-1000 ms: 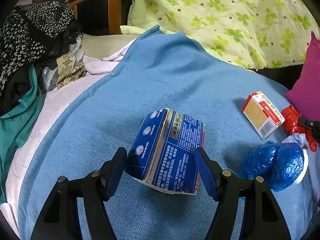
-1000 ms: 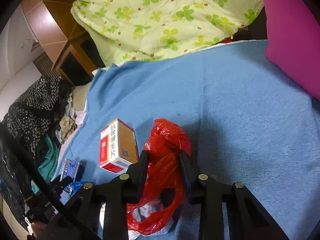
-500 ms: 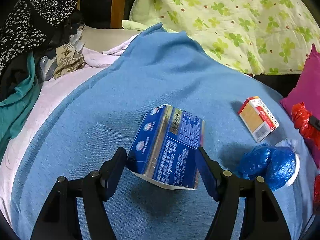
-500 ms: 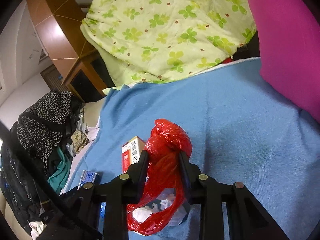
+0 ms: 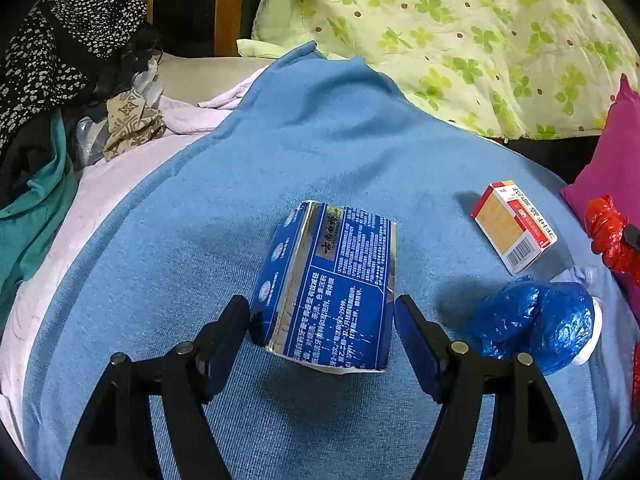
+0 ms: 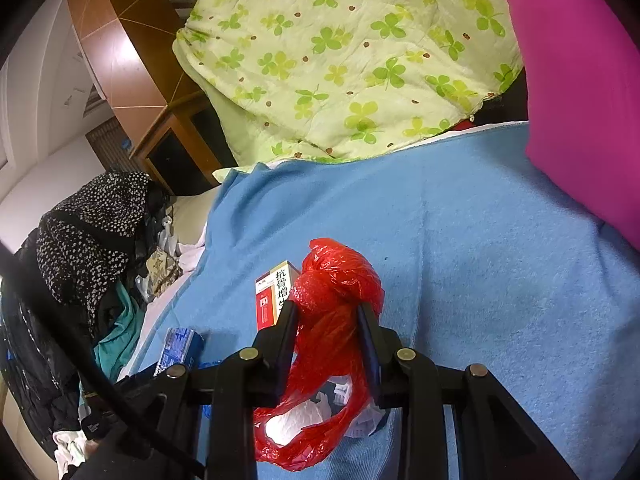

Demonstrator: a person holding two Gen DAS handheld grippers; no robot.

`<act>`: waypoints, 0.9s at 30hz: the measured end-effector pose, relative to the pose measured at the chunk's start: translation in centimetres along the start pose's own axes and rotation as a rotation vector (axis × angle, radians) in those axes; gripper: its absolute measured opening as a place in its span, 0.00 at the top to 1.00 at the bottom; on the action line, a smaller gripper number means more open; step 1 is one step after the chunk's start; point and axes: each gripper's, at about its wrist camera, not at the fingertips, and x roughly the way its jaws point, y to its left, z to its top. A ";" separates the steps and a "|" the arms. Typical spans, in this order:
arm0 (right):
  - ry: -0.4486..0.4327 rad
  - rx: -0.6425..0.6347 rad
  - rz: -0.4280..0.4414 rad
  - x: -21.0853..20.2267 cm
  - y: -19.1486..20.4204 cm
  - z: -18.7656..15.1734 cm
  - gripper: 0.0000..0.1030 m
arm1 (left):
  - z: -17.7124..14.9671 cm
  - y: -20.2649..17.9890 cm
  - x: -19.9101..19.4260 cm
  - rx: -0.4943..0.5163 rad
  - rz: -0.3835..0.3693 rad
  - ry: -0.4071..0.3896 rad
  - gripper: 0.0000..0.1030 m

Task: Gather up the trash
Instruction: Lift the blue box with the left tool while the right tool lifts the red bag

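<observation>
Left gripper (image 5: 322,316) jaws opening, glossy blue carton (image 5: 326,282) still between the pads. Right gripper (image 6: 327,322) clenched on crinkly red plastic bag (image 6: 332,320). On the nubby blue blanket (image 5: 320,152): wrinkled blue film wad (image 5: 532,330) at 3 o'clock of the carton, red-and-tan cardboard box (image 5: 514,226) at 2. Beyond: clover-print quilt (image 5: 460,32), magenta pillow (image 6: 580,80), wooden cabinet (image 5: 192,4).
</observation>
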 end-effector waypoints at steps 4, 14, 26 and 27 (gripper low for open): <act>-0.001 -0.006 0.002 0.0 0.0 -0.1 0.69 | 0.2 -0.2 -0.6 0.000 -0.009 -0.020 0.27; 0.003 -0.015 0.002 0.2 0.4 -0.2 0.69 | -0.1 -0.7 0.4 0.033 0.050 0.012 0.23; -0.008 -0.019 -0.004 0.0 0.4 -0.1 0.69 | -0.3 -1.6 -0.1 0.084 0.065 -0.009 0.23; -0.006 -0.017 -0.004 0.0 0.3 -0.1 0.69 | -0.3 -1.7 -0.1 0.089 0.068 -0.010 0.23</act>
